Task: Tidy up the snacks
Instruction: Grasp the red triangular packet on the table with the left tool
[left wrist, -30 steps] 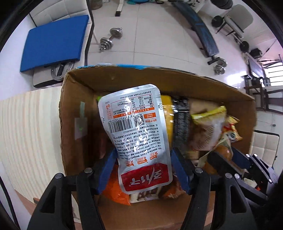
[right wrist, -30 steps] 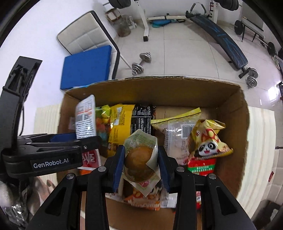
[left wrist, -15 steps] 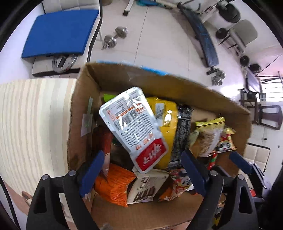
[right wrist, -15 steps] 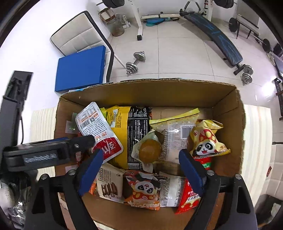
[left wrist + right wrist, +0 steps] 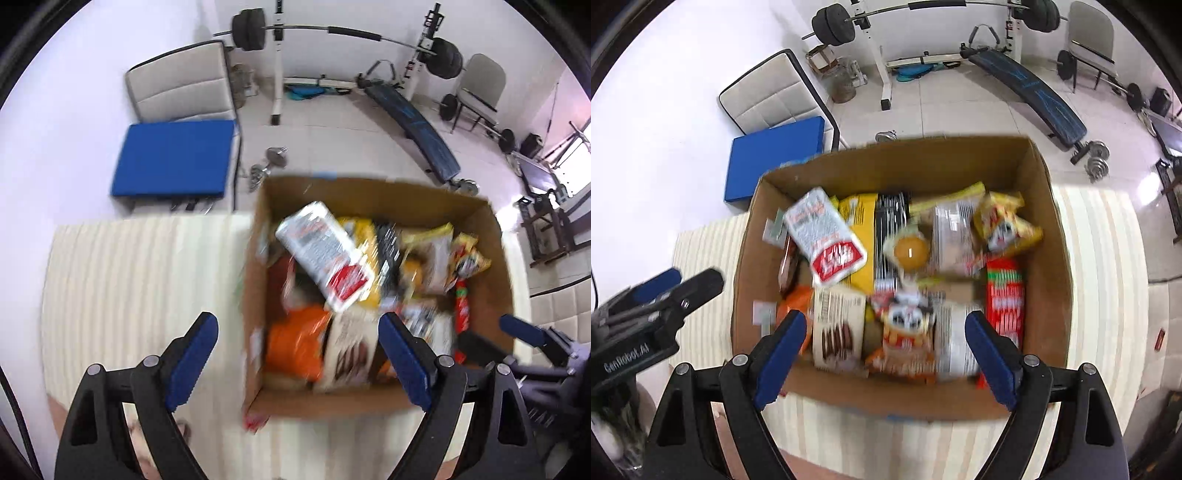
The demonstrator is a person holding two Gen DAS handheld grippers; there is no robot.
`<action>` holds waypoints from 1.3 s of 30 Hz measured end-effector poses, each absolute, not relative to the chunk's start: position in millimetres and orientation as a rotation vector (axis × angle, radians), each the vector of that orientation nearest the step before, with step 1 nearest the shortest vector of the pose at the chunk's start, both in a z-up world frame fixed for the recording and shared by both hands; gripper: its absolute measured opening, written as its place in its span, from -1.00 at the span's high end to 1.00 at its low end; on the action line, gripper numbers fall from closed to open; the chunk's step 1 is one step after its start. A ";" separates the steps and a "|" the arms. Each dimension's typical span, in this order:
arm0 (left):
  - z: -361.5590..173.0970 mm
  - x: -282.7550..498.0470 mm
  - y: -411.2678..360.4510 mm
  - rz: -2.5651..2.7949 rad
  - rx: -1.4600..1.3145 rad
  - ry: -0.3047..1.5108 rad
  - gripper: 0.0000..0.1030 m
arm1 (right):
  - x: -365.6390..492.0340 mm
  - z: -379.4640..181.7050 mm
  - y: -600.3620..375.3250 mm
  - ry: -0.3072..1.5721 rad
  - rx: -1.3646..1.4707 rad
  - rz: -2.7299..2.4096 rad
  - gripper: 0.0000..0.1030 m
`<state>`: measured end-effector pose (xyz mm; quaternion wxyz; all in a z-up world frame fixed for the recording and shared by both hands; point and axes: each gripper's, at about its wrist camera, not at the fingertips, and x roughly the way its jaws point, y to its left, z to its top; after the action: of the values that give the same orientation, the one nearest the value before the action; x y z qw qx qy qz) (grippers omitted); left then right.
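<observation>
An open cardboard box (image 5: 369, 192) (image 5: 923, 155) full of snack packets stands on the pale striped tabletop (image 5: 140, 280). A white pouch with a red end (image 5: 325, 254) (image 5: 827, 236) lies slanted on top of the packets at the box's left. A round yellow cake in a clear wrapper (image 5: 910, 249) rests in the middle. My left gripper (image 5: 297, 354) hovers open above the box's near-left corner, holding nothing. My right gripper (image 5: 886, 343) hangs open over the near side of the box, also holding nothing. Both views are motion-blurred.
Inside the box are an orange bag (image 5: 295, 343), a biscuit carton (image 5: 838, 325), panda-print bags (image 5: 908, 325) and a red packet (image 5: 1004, 299). Beyond the table are a chair with a blue cushion (image 5: 173, 158), dumbbells (image 5: 269, 166) and a weight bench (image 5: 1030, 92).
Both grippers opened; the white pouch and the yellow cake dropped onto the packets in the box. Both grippers then rose and pulled back, the left one shifting toward the box's left corner.
</observation>
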<state>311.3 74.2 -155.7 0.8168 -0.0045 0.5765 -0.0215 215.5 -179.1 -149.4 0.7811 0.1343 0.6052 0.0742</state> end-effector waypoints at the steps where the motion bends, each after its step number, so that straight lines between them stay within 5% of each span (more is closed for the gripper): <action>1: -160.3 298.4 81.7 -0.020 -0.019 1.237 -0.73 | 203.2 -150.4 -178.2 1.307 0.298 0.161 -0.75; 11: -258.9 229.1 123.2 0.061 -0.093 1.449 -0.73 | 158.9 -182.5 -165.9 1.355 0.326 0.156 -0.75; 23: -357.2 250.6 118.9 0.051 -0.056 1.615 -0.73 | 169.8 -189.8 -160.2 1.379 0.323 0.152 -0.75; 24: -357.8 251.8 118.7 0.049 -0.059 1.607 -0.70 | 169.9 -190.1 -160.1 1.380 0.325 0.153 -0.75; 26: -356.0 253.3 117.6 0.042 -0.063 1.592 -0.40 | 170.0 -189.6 -159.2 1.378 0.318 0.154 -0.75; 27: -355.6 253.5 117.4 0.040 -0.068 1.593 -0.08 | 169.9 -189.5 -158.9 1.379 0.314 0.157 -0.75; 30: -351.4 251.7 114.0 0.032 -0.067 1.585 0.27 | 170.6 -190.8 -159.4 1.382 0.309 0.157 -0.75; 39: -329.7 222.4 108.6 0.045 -0.078 1.562 0.32 | 171.9 -190.8 -164.6 1.379 0.303 0.146 -0.75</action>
<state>222.4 108.6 -329.7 0.7091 -0.0353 0.7039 0.0202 171.9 -164.6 -190.8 0.7585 0.1391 0.6331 0.0669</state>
